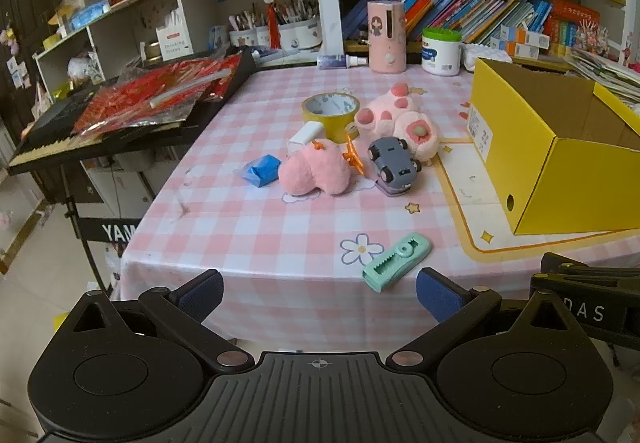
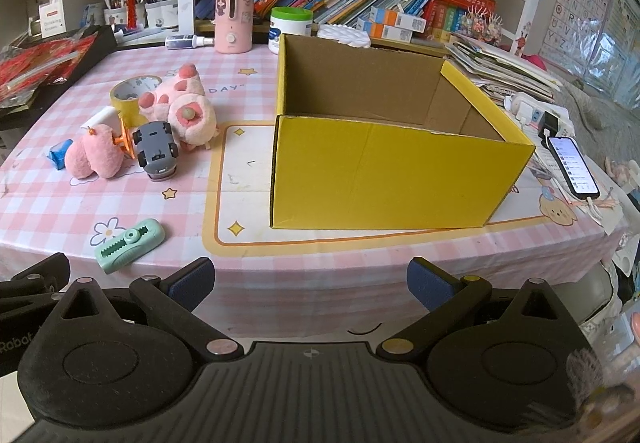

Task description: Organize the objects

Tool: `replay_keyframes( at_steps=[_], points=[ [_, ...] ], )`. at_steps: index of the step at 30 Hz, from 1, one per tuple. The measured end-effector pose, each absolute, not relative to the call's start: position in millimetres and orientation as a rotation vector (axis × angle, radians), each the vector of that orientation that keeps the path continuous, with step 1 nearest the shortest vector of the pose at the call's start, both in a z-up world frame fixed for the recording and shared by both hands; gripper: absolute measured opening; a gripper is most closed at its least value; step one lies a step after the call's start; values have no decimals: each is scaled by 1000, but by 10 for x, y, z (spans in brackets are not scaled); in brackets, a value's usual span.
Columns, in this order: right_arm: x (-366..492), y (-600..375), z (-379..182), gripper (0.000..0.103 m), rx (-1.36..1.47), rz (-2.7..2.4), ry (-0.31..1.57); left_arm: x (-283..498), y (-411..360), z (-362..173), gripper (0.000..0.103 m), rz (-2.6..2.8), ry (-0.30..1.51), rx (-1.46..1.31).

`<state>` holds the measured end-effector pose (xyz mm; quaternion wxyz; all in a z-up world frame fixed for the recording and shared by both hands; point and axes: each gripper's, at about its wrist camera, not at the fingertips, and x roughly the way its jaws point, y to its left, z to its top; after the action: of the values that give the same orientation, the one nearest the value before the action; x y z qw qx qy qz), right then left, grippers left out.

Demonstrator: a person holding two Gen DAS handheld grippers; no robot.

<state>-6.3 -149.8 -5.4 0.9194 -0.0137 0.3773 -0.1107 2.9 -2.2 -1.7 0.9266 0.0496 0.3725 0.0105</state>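
Both claws, left gripper [image 1: 319, 293] & right gripper [image 2: 310, 283], are hanging released, empty; mint clip [image 1: 397, 261] is looking light, rigid: pinch across its narrow sides.

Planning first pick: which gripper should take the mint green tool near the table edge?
Left, probably. The mint tool lies just ahead of the left gripper, whose fingers are open and empty. From the right gripper it sits off to the side, while the yellow box is straight ahead.

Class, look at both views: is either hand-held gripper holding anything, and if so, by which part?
Nothing is held. The left hand-held gripper and right hand-held gripper are both open and empty.
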Motion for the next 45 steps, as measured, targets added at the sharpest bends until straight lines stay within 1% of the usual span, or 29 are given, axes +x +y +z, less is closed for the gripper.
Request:
replay_keyframes(
  at_steps=[45],
  points=[
    [-51,-1473,-55,103,-19,-225,792,16,40,-15,103,-5,772,71]
  ],
)
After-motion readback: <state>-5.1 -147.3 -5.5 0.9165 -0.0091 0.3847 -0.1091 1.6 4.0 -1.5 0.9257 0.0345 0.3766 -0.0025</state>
